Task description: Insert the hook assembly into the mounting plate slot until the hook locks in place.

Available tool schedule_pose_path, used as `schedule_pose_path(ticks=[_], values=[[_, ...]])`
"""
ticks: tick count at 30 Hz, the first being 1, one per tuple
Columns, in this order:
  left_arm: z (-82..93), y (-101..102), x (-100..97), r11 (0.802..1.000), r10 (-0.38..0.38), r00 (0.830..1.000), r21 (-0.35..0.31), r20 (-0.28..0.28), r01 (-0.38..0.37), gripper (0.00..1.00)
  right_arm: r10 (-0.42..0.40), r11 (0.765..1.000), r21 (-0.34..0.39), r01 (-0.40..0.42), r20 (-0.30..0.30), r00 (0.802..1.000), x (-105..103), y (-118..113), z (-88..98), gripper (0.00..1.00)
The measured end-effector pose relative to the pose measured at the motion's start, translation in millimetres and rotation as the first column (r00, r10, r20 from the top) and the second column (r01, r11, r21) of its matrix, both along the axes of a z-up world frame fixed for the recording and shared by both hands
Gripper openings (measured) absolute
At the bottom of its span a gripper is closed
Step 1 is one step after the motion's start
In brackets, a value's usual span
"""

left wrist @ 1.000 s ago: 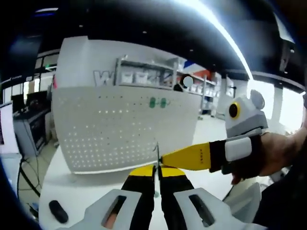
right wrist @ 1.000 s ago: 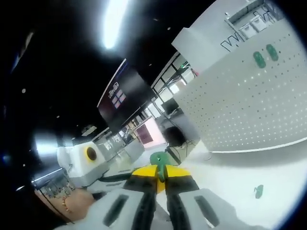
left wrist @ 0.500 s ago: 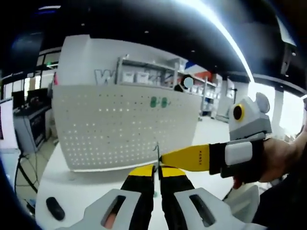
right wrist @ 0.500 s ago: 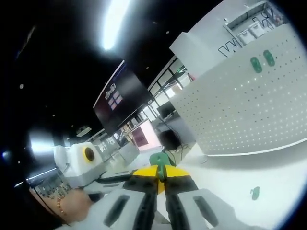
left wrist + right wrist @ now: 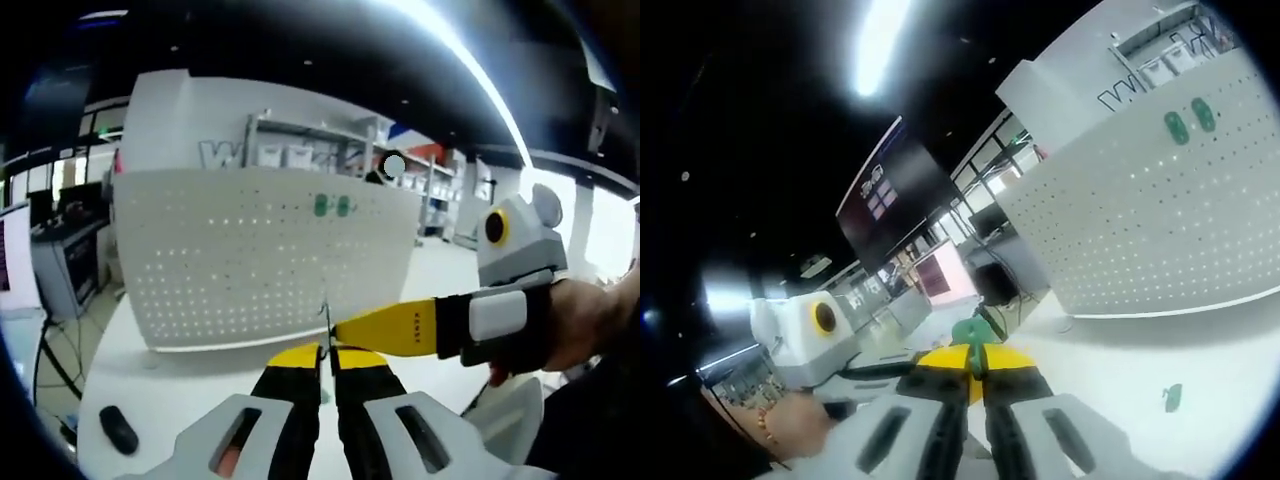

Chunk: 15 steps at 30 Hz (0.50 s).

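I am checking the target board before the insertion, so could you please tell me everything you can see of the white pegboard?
The white pegboard stands upright on the white table, beyond both grippers. It looks like thin sheet metal or plastic, with regular rows of small holes across its face. Two green pieces sit side by side near its top edge. Its lower edge meets the table; neither gripper touches it.

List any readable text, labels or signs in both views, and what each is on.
"W": first large letter on the white wall behind the pegboard; the other letters are hidden by a shelf.
Small dark print on the right gripper's yellow finger: too small to read.
Dark hanging sign, pale marks: blurred, unreadable.
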<state>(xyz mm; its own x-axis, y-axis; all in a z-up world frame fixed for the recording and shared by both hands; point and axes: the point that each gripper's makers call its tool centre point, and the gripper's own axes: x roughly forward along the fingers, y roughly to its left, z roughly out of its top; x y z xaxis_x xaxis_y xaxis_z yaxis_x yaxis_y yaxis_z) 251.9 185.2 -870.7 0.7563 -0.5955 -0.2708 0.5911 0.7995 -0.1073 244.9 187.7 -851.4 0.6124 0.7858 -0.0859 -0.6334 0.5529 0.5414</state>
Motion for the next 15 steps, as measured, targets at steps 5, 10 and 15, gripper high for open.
schedule_pose_path(ticks=[5,10,15], values=[[-6.5,0.0,-2.7,1.0,0.013,1.0,0.018,-0.023,-0.013,0.04,0.007,1.0,-0.011,-0.007,-0.015,1.0,-0.8,0.4,-5.8,0.01],[-4.4,-0.6,-3.7,1.0,0.005,0.999,-0.029,-0.037,-0.006,0.04,0.001,1.0,0.001,-0.001,-0.019,1.0,-1.7,-2.5,-4.3,0.01],[-4.4,-9.6,-5.9,0.998,-0.038,0.999,-0.051,-0.037,0.036,0.16,-0.006,1.0,0.004,0.006,-0.009,1.0,1.6,-5.6,-0.7,0.01]])
